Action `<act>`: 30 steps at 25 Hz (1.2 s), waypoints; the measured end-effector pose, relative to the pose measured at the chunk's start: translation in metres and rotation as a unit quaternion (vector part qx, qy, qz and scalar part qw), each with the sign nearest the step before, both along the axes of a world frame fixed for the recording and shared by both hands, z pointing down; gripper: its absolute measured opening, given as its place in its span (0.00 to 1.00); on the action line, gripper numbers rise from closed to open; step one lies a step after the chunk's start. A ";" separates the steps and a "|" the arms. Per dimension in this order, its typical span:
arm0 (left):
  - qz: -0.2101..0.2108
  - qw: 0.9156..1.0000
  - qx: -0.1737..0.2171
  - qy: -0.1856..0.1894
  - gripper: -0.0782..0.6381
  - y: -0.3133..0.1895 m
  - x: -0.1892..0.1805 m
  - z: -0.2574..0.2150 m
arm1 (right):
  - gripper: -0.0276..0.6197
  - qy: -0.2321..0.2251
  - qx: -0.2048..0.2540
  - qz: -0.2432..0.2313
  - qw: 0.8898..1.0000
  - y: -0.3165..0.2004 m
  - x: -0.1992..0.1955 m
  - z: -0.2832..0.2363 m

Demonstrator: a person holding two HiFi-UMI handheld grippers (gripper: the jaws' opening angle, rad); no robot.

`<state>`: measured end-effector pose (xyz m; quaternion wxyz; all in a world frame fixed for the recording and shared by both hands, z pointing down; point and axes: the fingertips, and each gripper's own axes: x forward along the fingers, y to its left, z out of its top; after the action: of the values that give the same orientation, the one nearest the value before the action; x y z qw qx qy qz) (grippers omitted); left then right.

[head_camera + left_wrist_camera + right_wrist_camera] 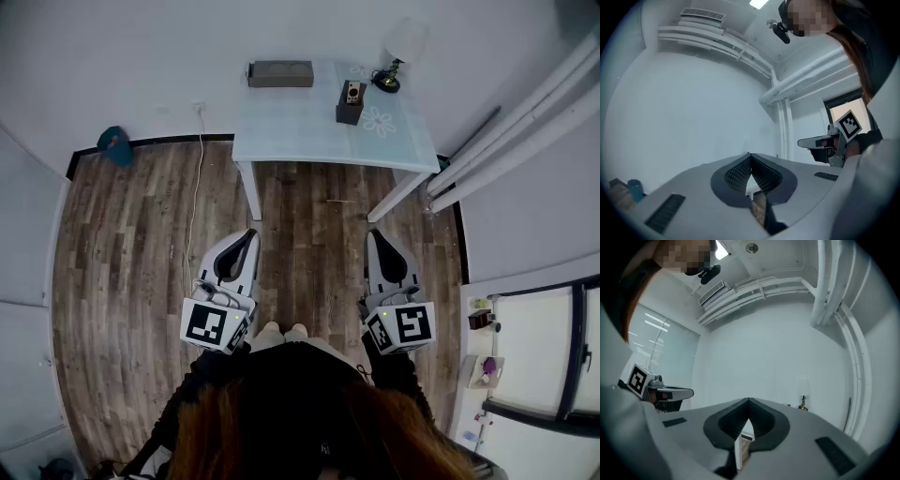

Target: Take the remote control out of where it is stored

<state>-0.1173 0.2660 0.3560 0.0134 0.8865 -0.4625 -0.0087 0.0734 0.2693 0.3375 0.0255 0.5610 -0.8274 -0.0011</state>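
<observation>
Remote control point(352, 92): slim, light-faced bar, upright in a dark box-shaped holder point(348, 113), right of centre on a pale, glossy, flower-printed table point(300, 131). Grey oblong box point(279, 73) at the back edge. Plank floor point(309, 216). Left gripper point(250, 232), right gripper point(371, 232): ribbed jaws pressed together, empty, well apart from the table.

Ahead of me the remote control point(352, 92) stands upright in a dark, box-like holder point(349, 112), its pale upper end sticking out above the rim; the markings on its face are too small for me to read. The holder sits on the right half of the pale table point(300, 127), nearer the far edge than the near one, short of the far right corner.
</observation>
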 end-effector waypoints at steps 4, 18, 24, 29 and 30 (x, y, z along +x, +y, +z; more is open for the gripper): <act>-0.008 1.000 -0.003 0.002 0.11 -0.007 -0.002 0.000 | 0.06 0.000 0.002 0.003 1.000 -0.004 0.005 -0.001; -0.022 1.000 -0.003 0.006 0.11 -0.034 0.019 0.001 | 0.06 -0.007 0.003 -0.023 1.000 -0.025 0.026 0.003; -0.043 0.999 0.001 0.005 0.11 -0.051 0.025 0.003 | 0.06 -0.007 0.008 -0.039 0.999 -0.044 0.044 0.006; -0.067 0.998 -0.001 0.003 0.11 -0.076 0.013 0.009 | 0.06 -0.007 -0.001 -0.048 0.999 -0.070 0.047 0.016; -0.069 0.998 -0.001 0.003 0.11 -0.085 0.011 0.011 | 0.06 -0.006 -0.003 -0.050 0.999 -0.078 0.047 0.018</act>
<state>-0.1059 0.1807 0.3673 0.0152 0.8524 -0.5225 -0.0120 0.1200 0.1911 0.3559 0.0218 0.5192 -0.8544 0.0034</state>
